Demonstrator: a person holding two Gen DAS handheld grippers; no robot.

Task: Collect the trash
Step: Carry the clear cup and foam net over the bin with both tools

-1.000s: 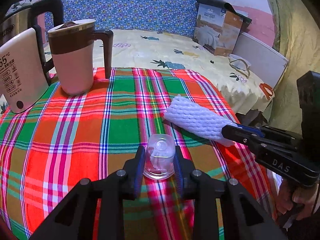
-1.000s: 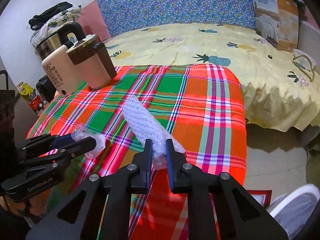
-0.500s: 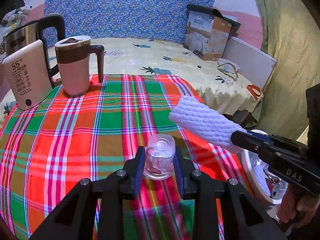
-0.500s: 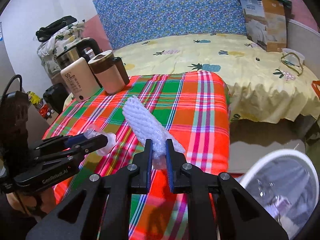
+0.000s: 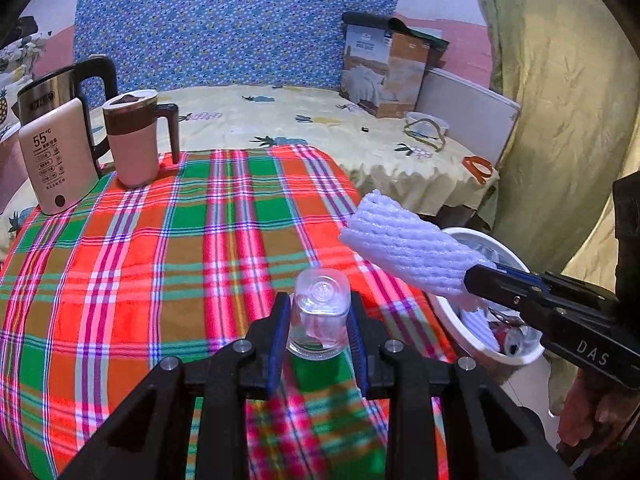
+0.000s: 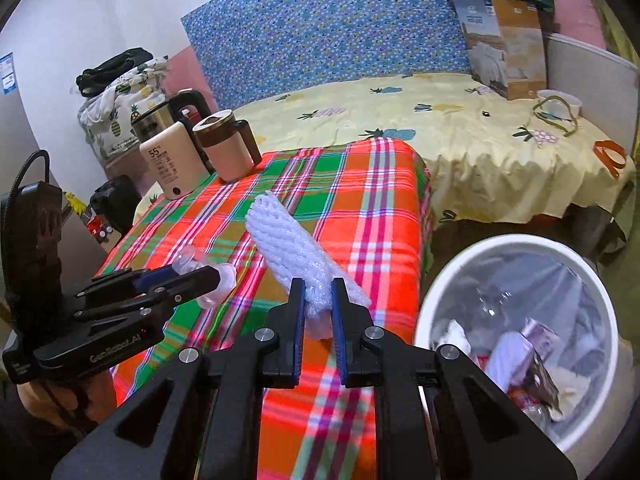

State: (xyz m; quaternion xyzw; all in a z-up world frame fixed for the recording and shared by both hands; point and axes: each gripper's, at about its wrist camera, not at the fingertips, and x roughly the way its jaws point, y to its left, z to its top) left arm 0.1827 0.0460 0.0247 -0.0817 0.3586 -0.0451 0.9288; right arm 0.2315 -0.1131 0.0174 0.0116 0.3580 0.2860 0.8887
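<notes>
My left gripper (image 5: 318, 312) is shut on a small clear plastic cup (image 5: 320, 310), held above the plaid tablecloth (image 5: 160, 260); it also shows in the right wrist view (image 6: 208, 276). My right gripper (image 6: 318, 300) is shut on a white foam net sleeve (image 6: 288, 248), held up over the table's right edge; the sleeve also shows in the left wrist view (image 5: 408, 248). A white trash bin (image 6: 448, 280) holding trash stands on the floor to the right, just beside the right gripper.
A pink mug (image 5: 134, 140), a cream kettle (image 5: 60, 156) and a steel kettle (image 5: 44, 92) stand at the table's far left. A bed with a yellow sheet (image 5: 320, 120) lies behind, with a cardboard box (image 5: 384, 72). A curtain (image 5: 560, 120) hangs at right.
Both grippers have pulled back and risen with their loads. The foam sleeve has swung right toward the bin, which has come into view beside the table.
</notes>
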